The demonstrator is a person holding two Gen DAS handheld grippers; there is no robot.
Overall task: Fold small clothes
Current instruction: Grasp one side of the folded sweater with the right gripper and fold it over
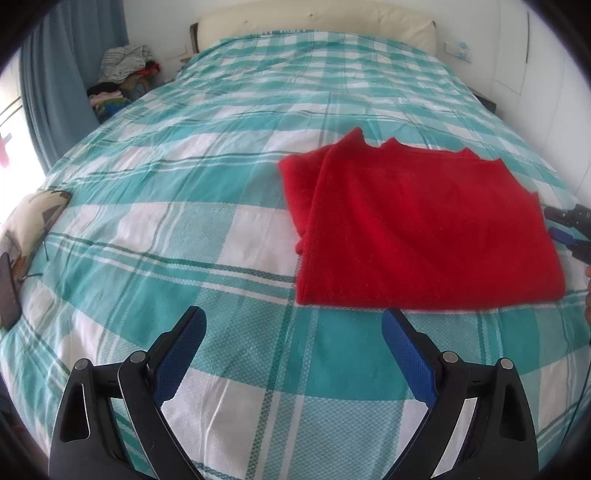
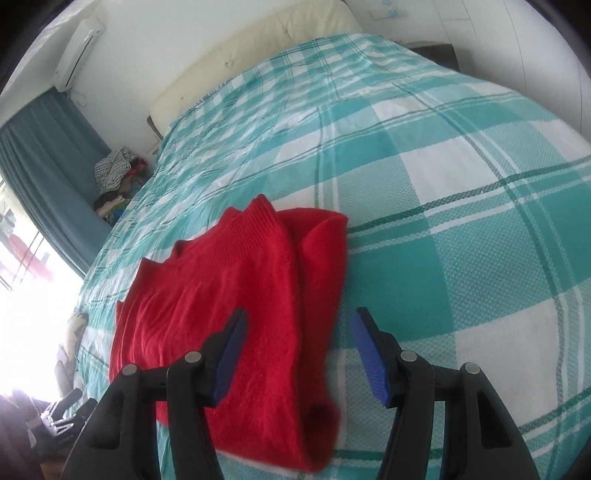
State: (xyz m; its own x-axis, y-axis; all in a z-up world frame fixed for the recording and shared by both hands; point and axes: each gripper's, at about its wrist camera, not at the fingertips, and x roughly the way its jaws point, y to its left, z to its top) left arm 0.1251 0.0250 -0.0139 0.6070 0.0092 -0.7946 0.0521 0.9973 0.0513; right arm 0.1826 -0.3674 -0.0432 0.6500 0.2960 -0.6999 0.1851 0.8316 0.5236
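Observation:
A red knit sweater (image 1: 424,229) lies folded flat on the teal and white plaid bedspread (image 1: 207,206). My left gripper (image 1: 295,325) is open and empty, hovering over the bedspread just in front of the sweater's near left corner. My right gripper (image 2: 299,321) is open and empty, above the sweater's (image 2: 229,317) near right edge; it also shows at the right edge of the left wrist view (image 1: 570,229).
A cream headboard (image 1: 314,22) is at the far end of the bed. A pile of clothes (image 1: 122,74) sits beside the bed's far left corner by a blue curtain (image 1: 59,74). A patterned pillow (image 1: 33,218) lies at the bed's left edge.

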